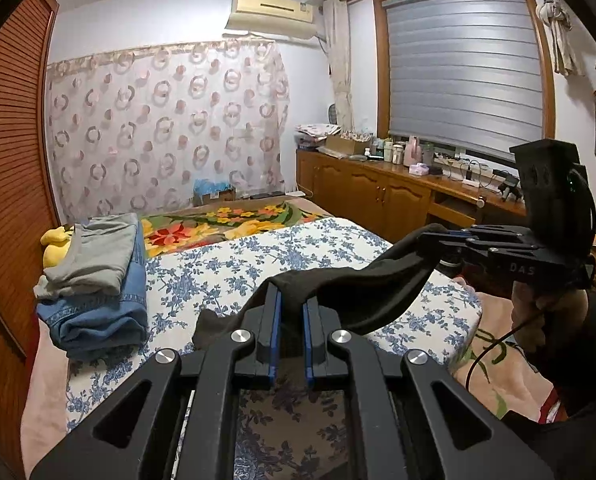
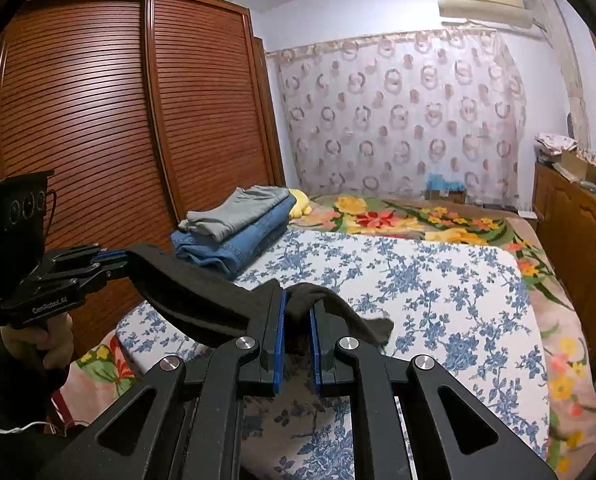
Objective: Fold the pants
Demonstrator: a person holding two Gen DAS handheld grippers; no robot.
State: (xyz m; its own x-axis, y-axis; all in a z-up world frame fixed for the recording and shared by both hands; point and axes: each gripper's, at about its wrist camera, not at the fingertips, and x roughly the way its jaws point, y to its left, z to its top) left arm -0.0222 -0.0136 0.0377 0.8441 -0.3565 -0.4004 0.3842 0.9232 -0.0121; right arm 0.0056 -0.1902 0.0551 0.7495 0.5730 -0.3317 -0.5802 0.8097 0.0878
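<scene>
Both tongs, left (image 1: 292, 304) and right (image 2: 296, 306), clamped on black pants (image 1: 377, 292), stretched above bed (image 1: 226, 276), frame centre.

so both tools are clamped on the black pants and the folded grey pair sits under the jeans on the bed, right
Not quite. The grey pair lies on top of the jeans, as the right wrist view shows. The left tool and right tool are both clamped on the black pants.

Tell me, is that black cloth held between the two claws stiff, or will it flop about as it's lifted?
Probably floppy: the black cloth sags in a curve between the left claw and the right claw, and a loose corner droops past the right one. It seems light, since small pinches hold it up. It bunches where gripped, so it should crease easily.
</scene>
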